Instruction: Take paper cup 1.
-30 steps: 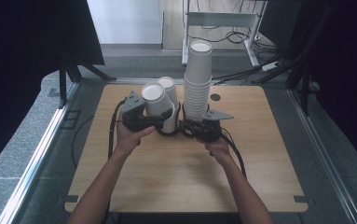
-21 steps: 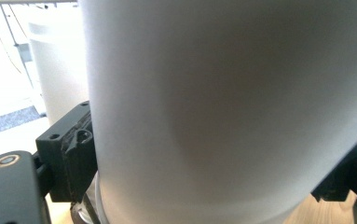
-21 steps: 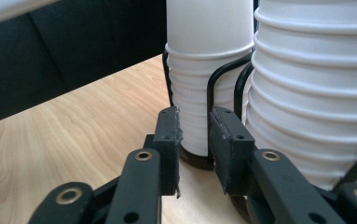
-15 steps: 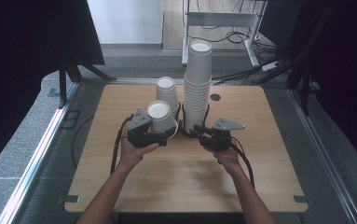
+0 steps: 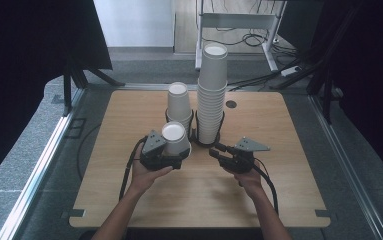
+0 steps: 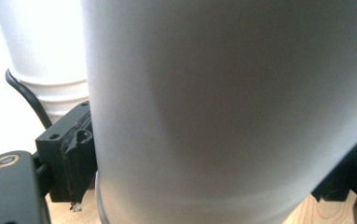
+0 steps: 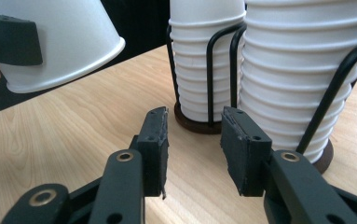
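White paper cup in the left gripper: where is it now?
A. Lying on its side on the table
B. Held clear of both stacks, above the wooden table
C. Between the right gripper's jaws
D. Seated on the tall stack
B: the left gripper clamps the white paper cup in front of both stacks, above the wooden table.

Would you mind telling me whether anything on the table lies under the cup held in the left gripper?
Nothing visible: the left gripper holds the cup above bare table, in front of the short stack; the open right gripper stands apart, beside it.
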Demonstrator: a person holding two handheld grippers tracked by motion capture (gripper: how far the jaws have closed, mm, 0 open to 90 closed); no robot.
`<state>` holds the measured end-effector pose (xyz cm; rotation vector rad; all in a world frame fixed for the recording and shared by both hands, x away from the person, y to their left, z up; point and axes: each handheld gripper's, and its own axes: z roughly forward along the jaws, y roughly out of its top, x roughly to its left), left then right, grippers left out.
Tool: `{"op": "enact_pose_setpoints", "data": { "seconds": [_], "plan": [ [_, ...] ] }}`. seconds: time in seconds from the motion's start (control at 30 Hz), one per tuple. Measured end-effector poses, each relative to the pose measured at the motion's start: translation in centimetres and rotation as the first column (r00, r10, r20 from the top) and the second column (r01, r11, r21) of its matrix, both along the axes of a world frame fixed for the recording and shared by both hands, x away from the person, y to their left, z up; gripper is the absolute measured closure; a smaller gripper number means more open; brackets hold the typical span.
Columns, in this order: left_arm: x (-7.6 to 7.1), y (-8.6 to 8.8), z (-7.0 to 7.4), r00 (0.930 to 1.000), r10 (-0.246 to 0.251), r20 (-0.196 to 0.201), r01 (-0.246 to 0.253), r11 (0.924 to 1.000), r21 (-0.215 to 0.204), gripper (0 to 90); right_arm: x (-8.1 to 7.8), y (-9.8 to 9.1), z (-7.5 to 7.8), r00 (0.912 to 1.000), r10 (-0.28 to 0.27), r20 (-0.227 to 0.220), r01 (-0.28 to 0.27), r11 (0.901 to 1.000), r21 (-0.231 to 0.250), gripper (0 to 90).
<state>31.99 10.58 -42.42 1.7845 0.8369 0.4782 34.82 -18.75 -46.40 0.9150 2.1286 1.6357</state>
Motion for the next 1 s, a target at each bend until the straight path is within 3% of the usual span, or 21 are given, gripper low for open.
{"op": "enact_pose_setpoints", "data": {
  "seconds": [0.5, 0.67, 0.7, 0.77, 1.0],
  "plan": [
    [-0.7, 0.1, -1.9, 0.9994, 0.014, -0.032, -0.013, 0.9994, 0.033, 12.6, -1.4, -0.5, -1.1, 0.9998, 0.002, -0.019, -0.002, 0.9998, -0.021, 50.2],
    [-0.6, -0.5, -3.1, 0.9989, 0.015, -0.045, -0.012, 0.9969, 0.078, 12.5, -1.8, -0.6, -1.6, 0.9997, 0.003, -0.023, -0.004, 0.9992, -0.040, 49.5],
    [-0.5, -0.8, -3.6, 0.9987, 0.019, -0.048, -0.013, 0.9940, 0.109, 12.4, -1.9, -0.5, -1.7, 0.9997, 0.004, -0.026, -0.005, 0.9990, -0.044, 49.3],
    [-0.4, -0.9, -4.2, 0.9982, 0.023, -0.056, -0.015, 0.9912, 0.132, 12.4, -2.0, -0.4, -1.8, 0.9996, 0.006, -0.028, -0.008, 0.9987, -0.051, 49.1],
    [0.1, -1.4, -5.4, 0.9959, 0.037, -0.083, -0.021, 0.9821, 0.187, 12.4, -2.6, -0.3, -1.8, 0.9997, 0.017, -0.020, -0.018, 0.9985, -0.053, 44.4]
  ]
}}
